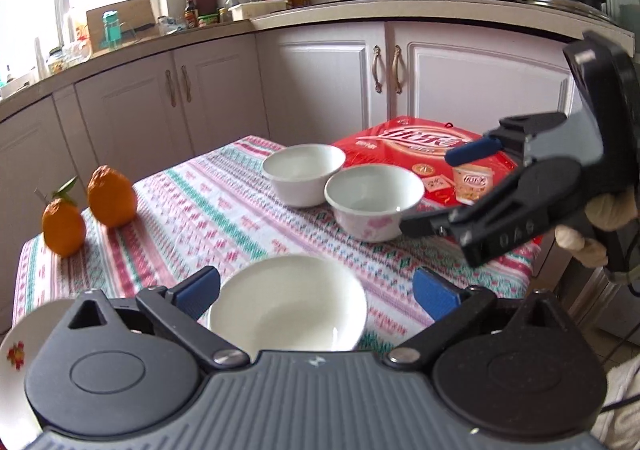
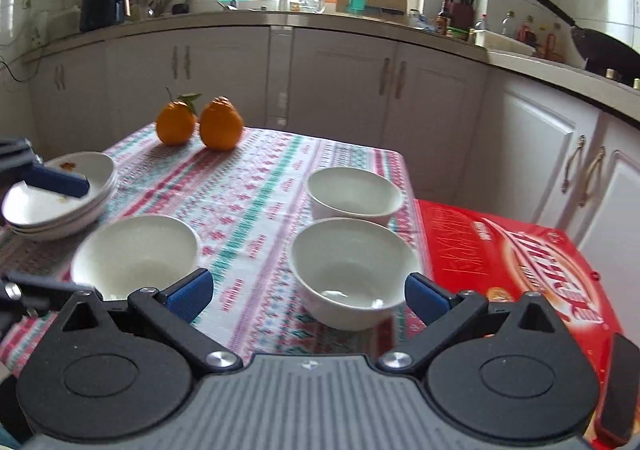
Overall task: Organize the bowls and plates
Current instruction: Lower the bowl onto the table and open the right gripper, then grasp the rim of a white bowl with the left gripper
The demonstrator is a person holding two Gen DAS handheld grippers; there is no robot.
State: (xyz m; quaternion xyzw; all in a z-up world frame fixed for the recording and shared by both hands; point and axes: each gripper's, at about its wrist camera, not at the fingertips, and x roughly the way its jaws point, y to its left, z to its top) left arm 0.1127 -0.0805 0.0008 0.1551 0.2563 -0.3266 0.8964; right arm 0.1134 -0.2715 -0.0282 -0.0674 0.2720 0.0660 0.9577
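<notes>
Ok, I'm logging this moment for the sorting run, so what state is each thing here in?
Left gripper: open, fingers either side of the near bowl, not closed on it.
Right gripper: open, empty, at the pink-patterned bowl.
Far bowl: upright, empty.
Plates: stacked at the table's edge.
Oranges: resting side by side.
Red box: closed, lying flat.

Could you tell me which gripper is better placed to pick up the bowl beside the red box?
Right. The right gripper is open with the bowl beside the red box between its fingers; the left gripper frames a different bowl.
</notes>
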